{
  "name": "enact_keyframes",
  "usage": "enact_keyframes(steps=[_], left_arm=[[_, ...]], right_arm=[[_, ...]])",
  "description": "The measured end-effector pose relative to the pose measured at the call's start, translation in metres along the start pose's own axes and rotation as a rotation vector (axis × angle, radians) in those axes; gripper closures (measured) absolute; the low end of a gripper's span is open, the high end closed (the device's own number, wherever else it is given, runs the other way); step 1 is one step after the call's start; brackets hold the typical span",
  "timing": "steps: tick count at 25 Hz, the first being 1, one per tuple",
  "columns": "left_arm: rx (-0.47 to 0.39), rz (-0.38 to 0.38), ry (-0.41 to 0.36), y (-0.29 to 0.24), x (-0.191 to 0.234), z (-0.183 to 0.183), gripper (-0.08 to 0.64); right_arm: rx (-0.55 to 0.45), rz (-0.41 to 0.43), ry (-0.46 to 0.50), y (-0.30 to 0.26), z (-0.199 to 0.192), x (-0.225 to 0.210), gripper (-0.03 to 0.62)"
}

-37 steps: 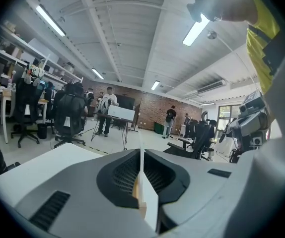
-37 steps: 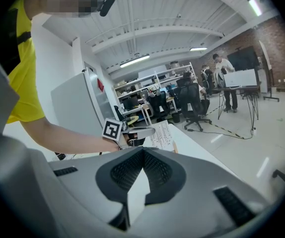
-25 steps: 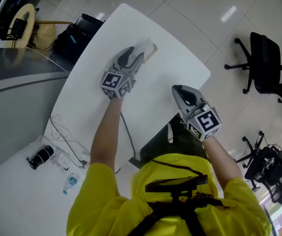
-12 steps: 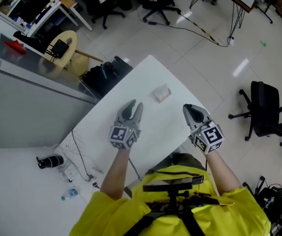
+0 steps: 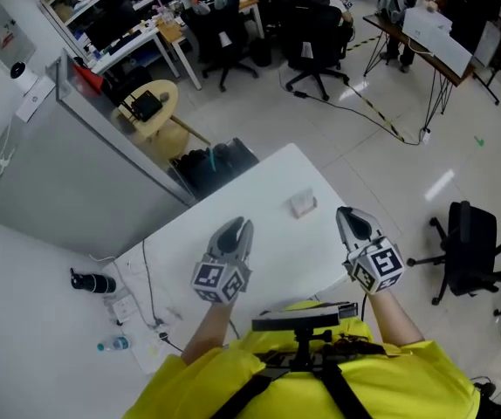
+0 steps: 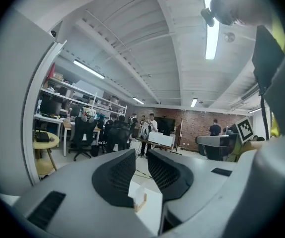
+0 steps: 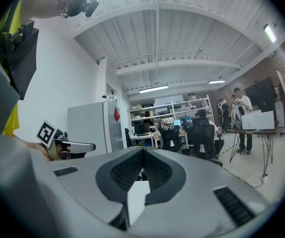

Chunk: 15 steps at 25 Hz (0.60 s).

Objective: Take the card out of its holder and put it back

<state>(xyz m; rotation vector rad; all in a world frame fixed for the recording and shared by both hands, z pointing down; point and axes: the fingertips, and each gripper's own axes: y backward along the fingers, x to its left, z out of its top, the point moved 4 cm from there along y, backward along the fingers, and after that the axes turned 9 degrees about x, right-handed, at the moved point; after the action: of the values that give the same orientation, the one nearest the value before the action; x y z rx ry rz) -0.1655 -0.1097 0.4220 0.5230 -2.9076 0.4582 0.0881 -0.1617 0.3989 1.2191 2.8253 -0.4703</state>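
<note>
Card holder (image 5: 303, 203) with its card upright, near far right edge of white table (image 5: 281, 251), bare tabletop all around. Nearer, left gripper (image 5: 237, 226) hovering, jaws narrowly apart, just been closing, nothing between. Right gripper (image 5: 349, 214) clenched, empty, over right edge. Cables (image 5: 146, 273) at near left; dark bags (image 5: 209, 162) beyond far edge; office chair (image 5: 467, 250) well right.

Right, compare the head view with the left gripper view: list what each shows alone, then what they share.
Head view only: the whole white table and a water bottle at lower left. Left gripper view only: the ceiling lights, and the gap between the jaws of the left gripper, which have just been closing with nothing between them. Both: the card holder on the table with the card in it, and the right gripper.
</note>
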Motion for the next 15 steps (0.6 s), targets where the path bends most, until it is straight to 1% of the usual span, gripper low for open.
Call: enact_keyframes(steps=[2,3,4,6,9,15], left_arm=[[-0.033,0.006,-0.019,0.01,-0.006,0.007,0.48],[-0.049,0.016,-0.032,0.015,-0.007,0.009,0.503],[-0.064,0.028,-0.042,0.019,-0.007,0.011,0.555],[-0.081,0.052,-0.049,0.025,-0.006,0.008,0.555],[-0.063,0.057,-0.033,0.032,-0.009,0.001,0.555],[-0.033,0.015,-0.027,0.03,-0.019,-0.016,0.555]], right_arm=[[-0.016,0.013,0.006,-0.002,0.005,0.005,0.589],[-0.022,0.022,0.011,-0.004,0.007,0.008,0.591],[-0.027,0.031,0.017,-0.006,0.009,0.011,0.591],[-0.035,0.043,0.028,-0.01,0.011,0.019,0.591],[-0.033,0.056,0.035,-0.011,0.009,0.031,0.591],[-0.013,0.088,0.036,-0.01,-0.003,0.045,0.592]])
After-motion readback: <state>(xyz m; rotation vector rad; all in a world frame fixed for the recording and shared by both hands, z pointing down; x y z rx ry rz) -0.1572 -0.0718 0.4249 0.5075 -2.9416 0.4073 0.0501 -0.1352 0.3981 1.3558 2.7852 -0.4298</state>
